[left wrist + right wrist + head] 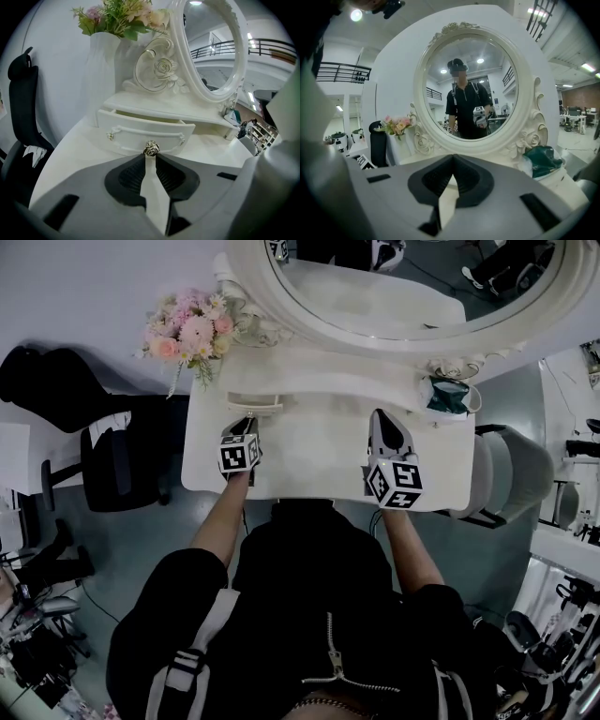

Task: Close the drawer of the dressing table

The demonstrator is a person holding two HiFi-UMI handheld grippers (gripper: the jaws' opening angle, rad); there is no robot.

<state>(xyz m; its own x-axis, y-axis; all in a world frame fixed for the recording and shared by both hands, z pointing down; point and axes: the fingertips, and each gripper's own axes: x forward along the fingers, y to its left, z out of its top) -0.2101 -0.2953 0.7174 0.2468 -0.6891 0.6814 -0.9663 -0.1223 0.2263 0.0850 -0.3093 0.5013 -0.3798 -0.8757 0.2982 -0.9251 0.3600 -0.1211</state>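
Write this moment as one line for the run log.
small white drawer: open | left gripper: shut on metal rose-shaped knob | right gripper: shut, empty

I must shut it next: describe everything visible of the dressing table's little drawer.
The drawer is small, glossy white, with a curved front, raised trim and a metallic rose knob at its centre. It stands pulled out from under the mirror shelf. The left gripper's fingers pinch the rose knob.

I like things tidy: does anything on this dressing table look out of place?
The small drawer stands pulled out from under the shelf, showing its inside. The left tongs pinch its rose-shaped knob. Nothing else looks odd.
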